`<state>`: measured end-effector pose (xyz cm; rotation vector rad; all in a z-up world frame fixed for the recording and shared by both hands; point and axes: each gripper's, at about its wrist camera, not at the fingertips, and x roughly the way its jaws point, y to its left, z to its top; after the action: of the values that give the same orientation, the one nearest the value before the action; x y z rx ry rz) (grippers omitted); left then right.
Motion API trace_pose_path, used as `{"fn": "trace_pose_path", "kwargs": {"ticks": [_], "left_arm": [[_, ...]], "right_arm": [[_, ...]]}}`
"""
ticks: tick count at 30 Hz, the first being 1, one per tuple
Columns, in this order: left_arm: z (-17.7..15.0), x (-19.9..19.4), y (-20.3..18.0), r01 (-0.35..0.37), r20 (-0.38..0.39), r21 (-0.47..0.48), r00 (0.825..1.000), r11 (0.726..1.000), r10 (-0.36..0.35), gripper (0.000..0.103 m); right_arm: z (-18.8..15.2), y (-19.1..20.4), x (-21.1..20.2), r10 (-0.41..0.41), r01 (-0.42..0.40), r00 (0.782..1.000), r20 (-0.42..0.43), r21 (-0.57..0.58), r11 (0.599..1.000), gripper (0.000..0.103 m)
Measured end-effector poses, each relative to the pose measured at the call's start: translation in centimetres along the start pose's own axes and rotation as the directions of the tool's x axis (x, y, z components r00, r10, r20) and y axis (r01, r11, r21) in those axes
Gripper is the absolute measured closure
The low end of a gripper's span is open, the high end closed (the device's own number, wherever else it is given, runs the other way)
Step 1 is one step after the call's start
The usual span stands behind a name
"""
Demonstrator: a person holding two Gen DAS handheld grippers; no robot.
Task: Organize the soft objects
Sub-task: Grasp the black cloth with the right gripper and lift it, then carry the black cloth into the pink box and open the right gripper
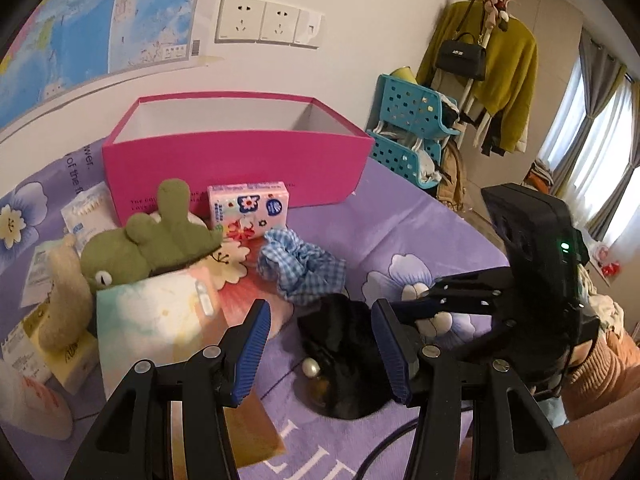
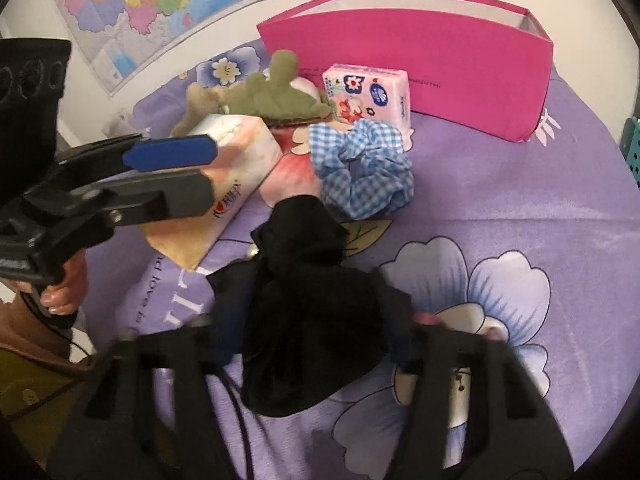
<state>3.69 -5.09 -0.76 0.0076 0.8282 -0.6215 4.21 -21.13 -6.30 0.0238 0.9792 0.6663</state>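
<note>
On the purple bedspread (image 2: 520, 184), your right gripper (image 2: 316, 340) clamps the black pouch (image 2: 316, 300); your left gripper (image 1: 320, 344) hangs open just beside it. The gingham scrunchie (image 2: 364, 172), tissue pack (image 2: 368, 94) and frog plush (image 2: 276, 96) crowd before the pink box (image 2: 420, 64).

The pouch (image 2: 316, 312) lies between my right fingers (image 2: 224, 344). Beyond it lies the scrunchie (image 2: 364, 172), the box (image 2: 420, 60) behind.

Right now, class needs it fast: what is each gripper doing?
Left gripper: open, holding nothing, above the black cloth.
Right gripper: around the black cloth; whether it has closed on it cannot be told.
</note>
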Motion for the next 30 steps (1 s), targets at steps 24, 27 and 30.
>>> {"fn": "trace_pose_path", "kwargs": {"ticks": [24,27,30], "left_arm": [[0.5,1.4,-1.2,0.206,-0.046,-0.035,0.977,0.978,-0.208,0.044],[1.8,0.9,-1.1,0.229,-0.003,-0.035,0.973,0.973,-0.229,0.051],[2.9,0.2,-1.0,0.2,0.038,-0.013,0.979,0.98,-0.199,0.057]], "right_arm": [[3.6,1.0,-7.5,0.138,-0.132,0.96,0.245,-0.04,0.99,0.093],[4.7,1.3,-8.2,0.145,-0.132,0.951,0.275,-0.063,0.989,0.093],[5.8,1.5,-8.8,0.158,-0.14,0.939,0.307,-0.079,0.987,0.093]]}}
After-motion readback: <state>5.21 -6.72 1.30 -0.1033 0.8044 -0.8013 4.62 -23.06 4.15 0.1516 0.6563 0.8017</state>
